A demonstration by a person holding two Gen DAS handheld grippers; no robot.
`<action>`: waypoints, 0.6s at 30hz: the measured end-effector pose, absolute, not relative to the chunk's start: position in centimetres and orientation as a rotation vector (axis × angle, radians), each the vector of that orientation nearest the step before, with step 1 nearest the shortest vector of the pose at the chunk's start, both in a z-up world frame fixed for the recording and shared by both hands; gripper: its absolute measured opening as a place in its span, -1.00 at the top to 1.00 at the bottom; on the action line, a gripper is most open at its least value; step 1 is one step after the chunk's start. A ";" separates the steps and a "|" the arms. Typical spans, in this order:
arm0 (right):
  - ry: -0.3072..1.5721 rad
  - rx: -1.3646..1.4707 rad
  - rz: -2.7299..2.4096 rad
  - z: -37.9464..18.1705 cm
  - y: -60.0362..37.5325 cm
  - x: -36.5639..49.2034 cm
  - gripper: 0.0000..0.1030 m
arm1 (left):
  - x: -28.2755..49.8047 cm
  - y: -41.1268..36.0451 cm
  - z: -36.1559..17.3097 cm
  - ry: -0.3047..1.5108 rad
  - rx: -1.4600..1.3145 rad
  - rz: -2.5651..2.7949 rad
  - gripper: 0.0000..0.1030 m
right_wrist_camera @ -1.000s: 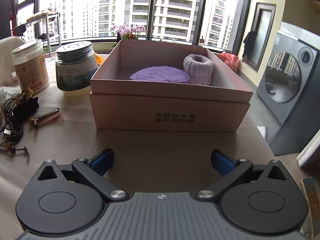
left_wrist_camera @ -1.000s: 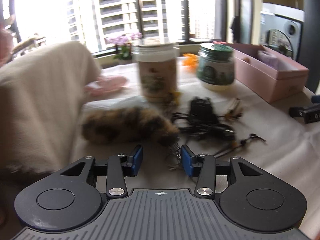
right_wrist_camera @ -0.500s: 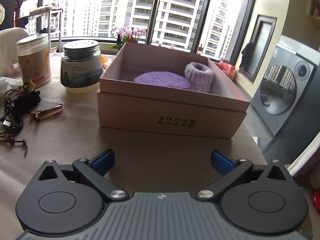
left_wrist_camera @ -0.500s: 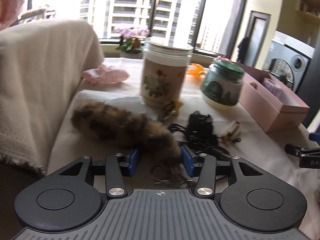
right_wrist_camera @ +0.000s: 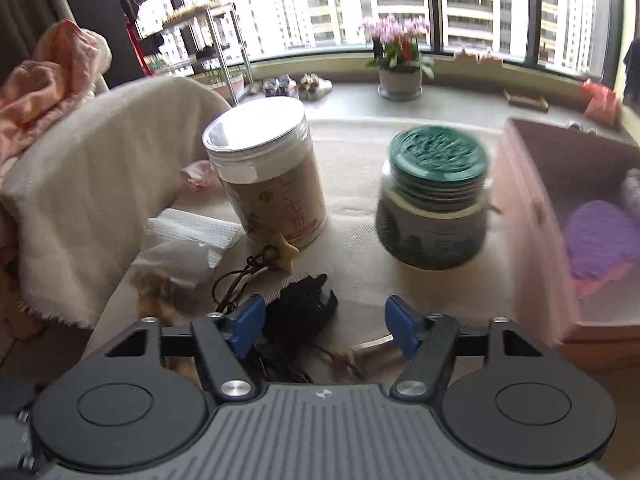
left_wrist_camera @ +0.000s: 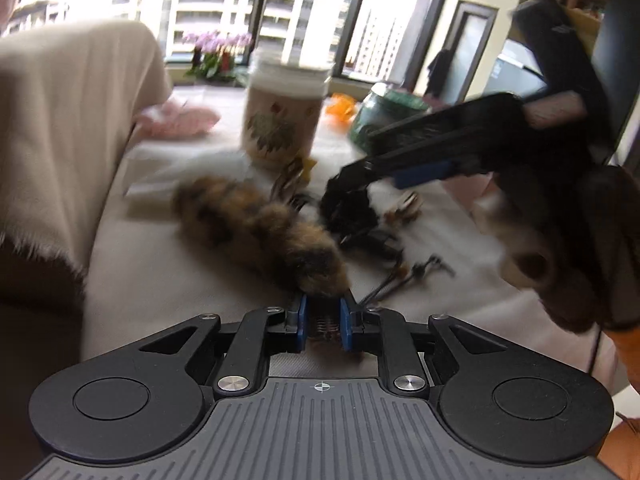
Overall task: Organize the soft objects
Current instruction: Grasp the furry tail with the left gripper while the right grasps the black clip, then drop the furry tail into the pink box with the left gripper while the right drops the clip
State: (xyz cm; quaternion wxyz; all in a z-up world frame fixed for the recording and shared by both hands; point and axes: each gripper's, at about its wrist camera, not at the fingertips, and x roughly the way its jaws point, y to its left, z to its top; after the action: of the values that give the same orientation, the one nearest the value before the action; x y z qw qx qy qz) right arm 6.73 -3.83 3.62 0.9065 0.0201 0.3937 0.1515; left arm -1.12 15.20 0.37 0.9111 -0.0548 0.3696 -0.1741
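A brown and black furry tail (left_wrist_camera: 260, 232) lies on the cloth-covered table, also seen blurred in the right wrist view (right_wrist_camera: 156, 292). My left gripper (left_wrist_camera: 324, 320) has its jaws closing, and the blue pads press on the tail's near end and its small metal spring. My right gripper (left_wrist_camera: 360, 172) reaches in from the right over a black bundle of cords (left_wrist_camera: 348, 208). In its own view the right gripper (right_wrist_camera: 324, 320) has its jaws closing but still apart, the black bundle (right_wrist_camera: 300, 312) lying by the left finger, untouched.
A white-lidded jar (right_wrist_camera: 272, 184) and a green-lidded jar (right_wrist_camera: 436, 200) stand behind the cords. A pink box (right_wrist_camera: 532, 216) holding a purple pad (right_wrist_camera: 600, 236) is at the right. A cream cloth (right_wrist_camera: 100, 184) drapes at the left, with tissue (right_wrist_camera: 188, 240) and a star charm (right_wrist_camera: 284, 256) nearby.
The left jaws have closed on the tail's near end. The right gripper has swung left from the pink box to over the black cords, and its jaws have narrowed.
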 end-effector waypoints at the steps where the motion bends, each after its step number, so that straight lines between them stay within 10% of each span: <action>1: 0.842 0.045 0.312 2.9 -3.4 7.5 -0.08 | -1.1 15.5 0.3 0.762 -0.127 -0.368 0.62; 5: 0.828 -0.006 0.335 2.6 -2.0 7.7 0.37 | -0.8 16.1 -0.1 0.765 -0.205 -0.375 0.59; 18: 0.576 -0.082 0.227 9.2 -12.8 -4.8 0.37 | -4.1 12.8 3.6 0.652 -0.062 -0.507 0.71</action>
State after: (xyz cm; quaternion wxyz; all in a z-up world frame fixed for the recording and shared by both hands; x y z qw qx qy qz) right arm -4.77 -12.82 9.19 0.9516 -0.0403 0.2834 0.1117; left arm -4.09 12.84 3.62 0.9154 -0.0302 0.3170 -0.2462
